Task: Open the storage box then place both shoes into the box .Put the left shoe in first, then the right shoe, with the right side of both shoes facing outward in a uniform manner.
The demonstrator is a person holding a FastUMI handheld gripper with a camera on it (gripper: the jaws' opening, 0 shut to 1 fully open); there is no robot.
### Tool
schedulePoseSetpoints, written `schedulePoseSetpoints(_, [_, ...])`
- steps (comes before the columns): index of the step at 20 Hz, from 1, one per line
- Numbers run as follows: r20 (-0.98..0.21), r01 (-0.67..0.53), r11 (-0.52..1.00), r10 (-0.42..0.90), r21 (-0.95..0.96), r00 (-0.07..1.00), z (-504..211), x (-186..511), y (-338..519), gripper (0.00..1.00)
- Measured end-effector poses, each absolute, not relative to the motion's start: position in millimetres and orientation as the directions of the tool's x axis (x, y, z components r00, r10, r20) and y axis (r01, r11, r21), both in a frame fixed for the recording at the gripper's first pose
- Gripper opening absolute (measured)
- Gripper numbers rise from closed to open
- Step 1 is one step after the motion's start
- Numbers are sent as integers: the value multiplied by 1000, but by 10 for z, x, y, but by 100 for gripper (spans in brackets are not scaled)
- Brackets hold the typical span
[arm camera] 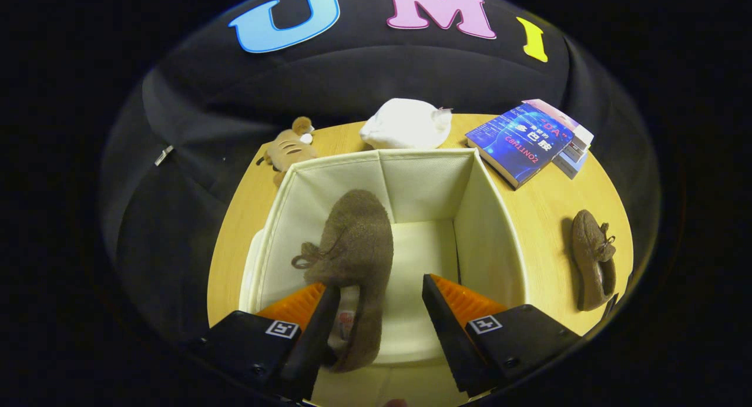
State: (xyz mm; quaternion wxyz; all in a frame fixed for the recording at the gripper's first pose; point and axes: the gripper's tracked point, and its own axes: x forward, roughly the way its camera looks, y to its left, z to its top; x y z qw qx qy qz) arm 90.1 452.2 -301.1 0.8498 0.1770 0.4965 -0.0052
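The storage box (487, 219) stands open in the middle of the tabletop (546, 207), its cream fabric walls upright. The gripper (376, 301) hangs over the box's near side with its jaws apart; one brown shoe (355, 254) lies against the inner face of one finger while the other finger stands clear, so nothing is clamped. That shoe sits low inside the box, toe toward the far wall. The second shoe (593, 260) rests on the tabletop near its right edge, outside the box. To finish this step well, lift the jaws straight up so the finger does not drag the shoe out of line, then check its side faces outward
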Motion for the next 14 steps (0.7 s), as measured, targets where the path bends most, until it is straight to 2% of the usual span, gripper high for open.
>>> schedulePoseSetpoints(2, [-835, 168, 931, 199, 325, 514, -3004, 848, 4587, 91])
schedulePoseSetpoints(4, [-819, 164, 922, 216, 350, 532, -2909, 874, 4604, 100])
schedulePoseSetpoints(8, [-798, 168, 915, 217, 367, 561, -2788, 910, 4505, 99])
schedulePoseSetpoints(14, [-679, 99, 911, 222, 400, 700, -2288, 1053, 4151, 99])
